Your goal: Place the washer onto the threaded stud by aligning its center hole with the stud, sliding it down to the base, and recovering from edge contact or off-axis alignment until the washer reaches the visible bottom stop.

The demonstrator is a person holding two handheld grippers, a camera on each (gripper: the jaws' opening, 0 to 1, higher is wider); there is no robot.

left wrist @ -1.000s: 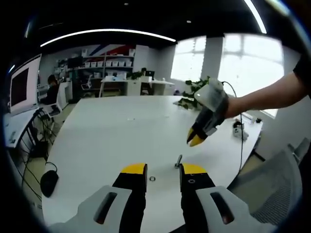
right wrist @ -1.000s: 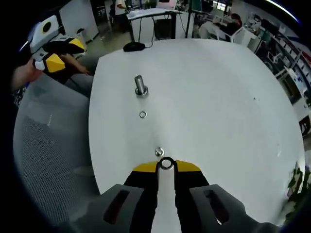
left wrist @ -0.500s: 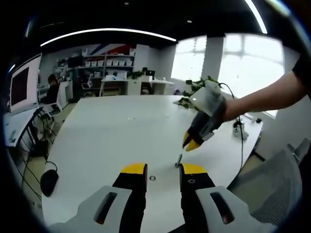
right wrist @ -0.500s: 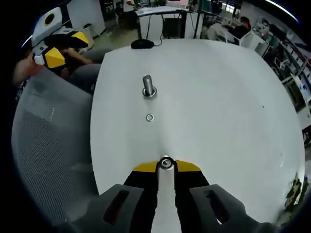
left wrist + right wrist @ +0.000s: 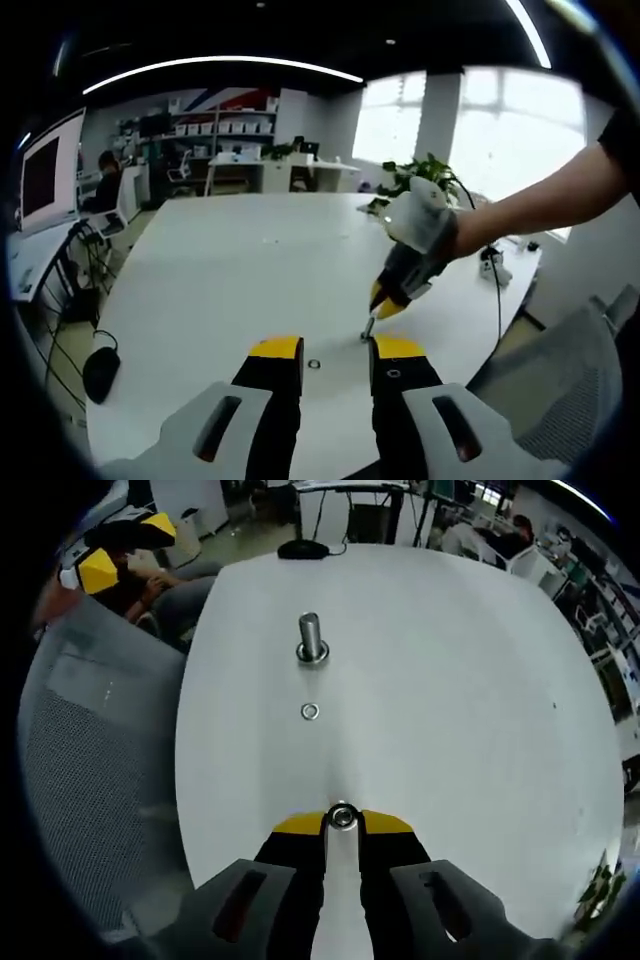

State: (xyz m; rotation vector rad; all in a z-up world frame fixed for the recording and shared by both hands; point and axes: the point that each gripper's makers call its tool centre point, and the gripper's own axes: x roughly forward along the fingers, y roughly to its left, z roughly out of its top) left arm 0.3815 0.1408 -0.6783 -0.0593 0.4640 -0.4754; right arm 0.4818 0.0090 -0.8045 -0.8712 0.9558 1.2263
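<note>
At twelve o'clock from the right gripper [image 5: 342, 820], the threaded stud [image 5: 311, 640] stands upright on the white table [image 5: 480, 680], nearer than a second ago; its jaws pinch the washer [image 5: 342, 817], so the carry is closing on alignment. A spare washer [image 5: 310, 712] lies between. Left gripper [image 5: 336, 350] waits, parted and empty.
</note>
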